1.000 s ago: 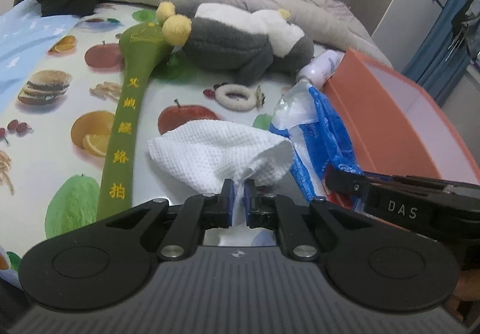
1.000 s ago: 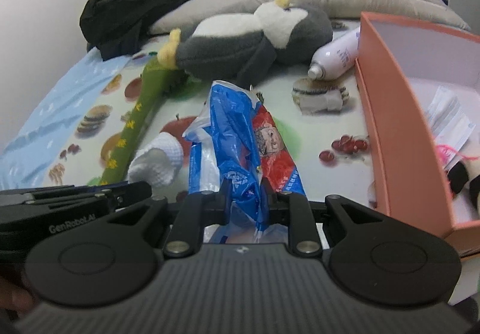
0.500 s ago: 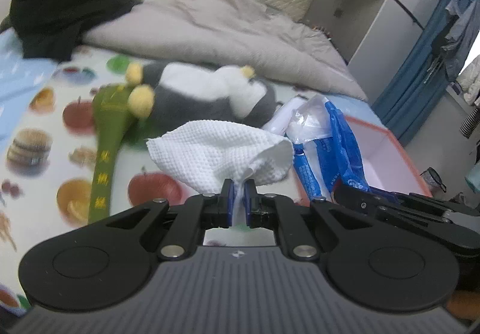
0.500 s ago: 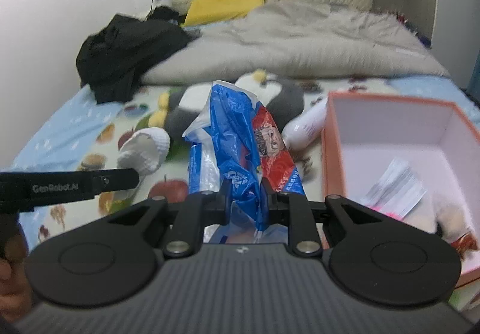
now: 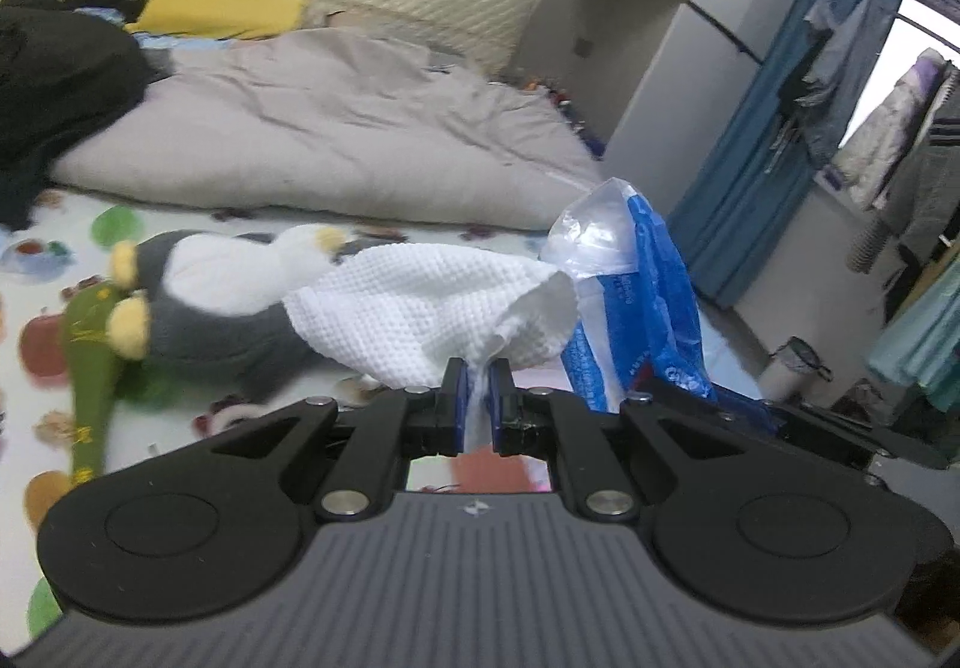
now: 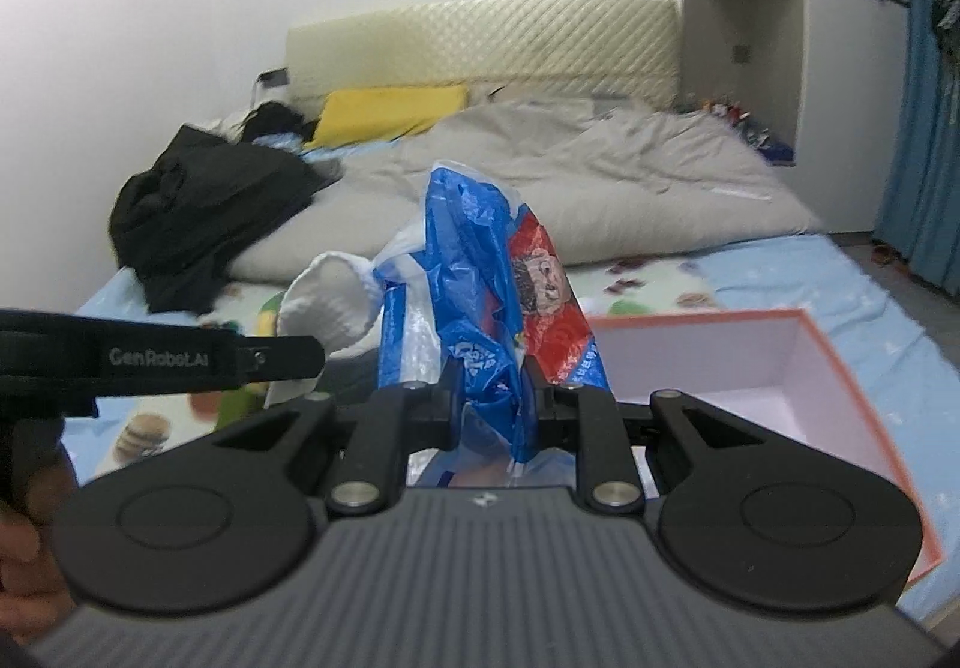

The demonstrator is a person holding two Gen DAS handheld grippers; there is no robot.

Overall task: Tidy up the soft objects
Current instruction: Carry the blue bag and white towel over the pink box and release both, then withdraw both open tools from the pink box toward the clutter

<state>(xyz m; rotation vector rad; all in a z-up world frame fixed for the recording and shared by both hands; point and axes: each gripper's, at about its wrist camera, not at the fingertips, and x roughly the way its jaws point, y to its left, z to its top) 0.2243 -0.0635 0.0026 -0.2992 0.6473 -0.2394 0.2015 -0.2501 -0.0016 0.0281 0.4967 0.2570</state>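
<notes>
My left gripper [image 5: 477, 377] is shut on a white textured cloth [image 5: 420, 302], held up above the bed. My right gripper [image 6: 489, 377] is shut on a crumpled blue, red and clear plastic bag [image 6: 480, 278], also lifted. The bag shows in the left wrist view [image 5: 630, 308] just right of the cloth, and the cloth shows in the right wrist view [image 6: 327, 302] just left of the bag. An open orange box with a pale inside [image 6: 750, 362] lies below and to the right of my right gripper.
A grey and white plush penguin [image 5: 210, 302] and a long green plush stick [image 5: 90, 368] lie on the fruit-print sheet [image 5: 36, 272]. A grey duvet [image 5: 336, 140], black clothes [image 6: 198, 212] and a yellow pillow [image 6: 390, 113] lie further back. Blue curtains [image 5: 750, 176] hang at the right.
Both grippers have risen high above the bed with the cloth and the bag still held. The views now tilt up toward the headboard and the box sits lower in the right view.
</notes>
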